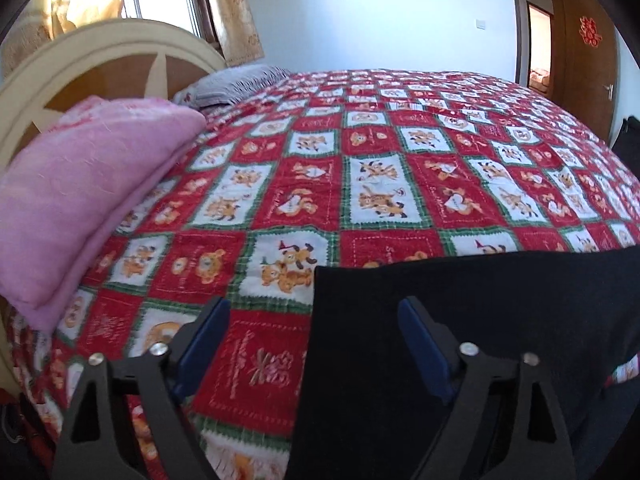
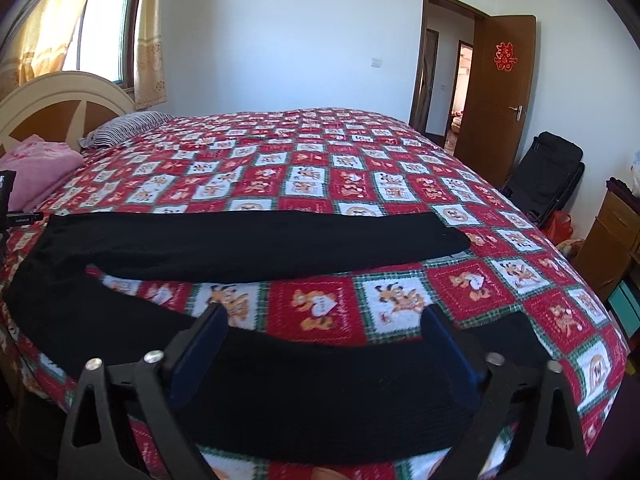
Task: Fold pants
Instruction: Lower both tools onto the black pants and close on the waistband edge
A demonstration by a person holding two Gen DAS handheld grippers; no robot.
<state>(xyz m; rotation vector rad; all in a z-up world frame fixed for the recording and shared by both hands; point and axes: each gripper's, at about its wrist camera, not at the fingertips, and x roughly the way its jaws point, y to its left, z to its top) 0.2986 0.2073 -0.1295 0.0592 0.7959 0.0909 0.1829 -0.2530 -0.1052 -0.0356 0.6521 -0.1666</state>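
Black pants (image 2: 240, 240) lie flat on the red patterned quilt (image 2: 320, 184), with the waist to the left and the two legs spread apart to the right. My right gripper (image 2: 324, 320) hovers open over the near leg (image 2: 320, 384), whose cloth runs across between and below the two fingers. In the left wrist view the waist end of the pants (image 1: 480, 320) fills the lower right. My left gripper (image 1: 314, 312) stands open above its left edge, with the right finger over black cloth and the left finger over quilt. Neither gripper's pads press on the fabric.
A folded pink blanket (image 1: 80, 200) and a striped pillow (image 1: 232, 84) lie by the cream headboard (image 1: 100, 52) on the left. Beyond the bed's right side stand a black chair (image 2: 548, 176), a wooden cabinet (image 2: 612, 232) and an open door (image 2: 500, 92).
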